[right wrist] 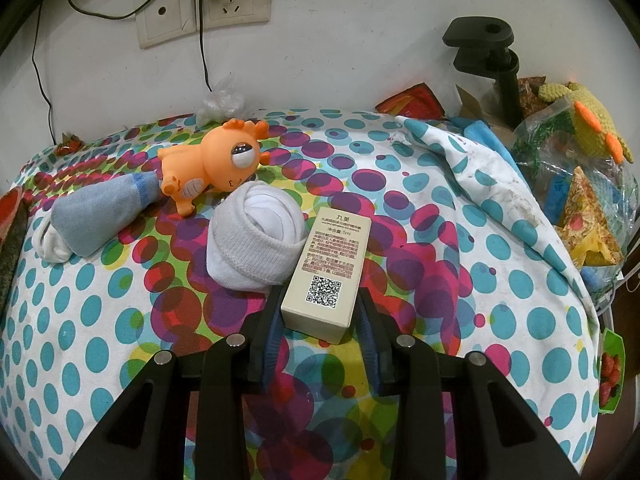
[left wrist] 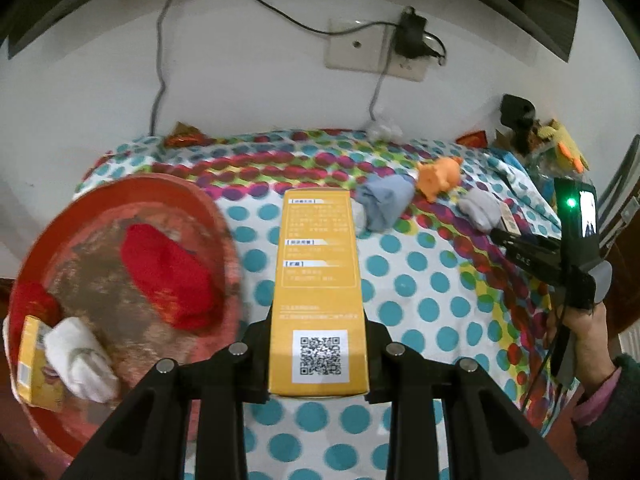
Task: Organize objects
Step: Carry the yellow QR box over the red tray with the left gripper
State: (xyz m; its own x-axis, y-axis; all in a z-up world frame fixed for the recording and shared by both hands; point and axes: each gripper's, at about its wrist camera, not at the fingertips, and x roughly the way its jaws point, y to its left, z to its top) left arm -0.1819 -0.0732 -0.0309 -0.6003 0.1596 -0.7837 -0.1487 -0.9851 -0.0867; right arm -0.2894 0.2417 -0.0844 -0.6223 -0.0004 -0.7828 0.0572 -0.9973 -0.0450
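Left gripper (left wrist: pixel 318 354) pinches a tall yellow box (left wrist: pixel 318 280) near its QR-code end, lifted clear of the dotted cloth (left wrist: pixel 420 280). The red basin (left wrist: pixel 52 232) sits at nine o'clock of the box, already holding a red cloth (left wrist: pixel 168 276), a white sock roll (left wrist: pixel 82 360) and a second yellow box (left wrist: pixel 34 364).

Right gripper (right wrist: pixel 320 320) is closed on a cream box (right wrist: pixel 328 276) at its near end; the box appears still down on the cloth, with the white sock bundle (right wrist: pixel 252 240) touching it at ten o'clock.

Risks, as judged:
- End-grip on the long yellow box: it could pivot or slip during the swing to the basin.
- Lifting the cream box may drag the sock bundle.
- Orange toy (right wrist: pixel 216 164) at eleven o'clock could get knocked.
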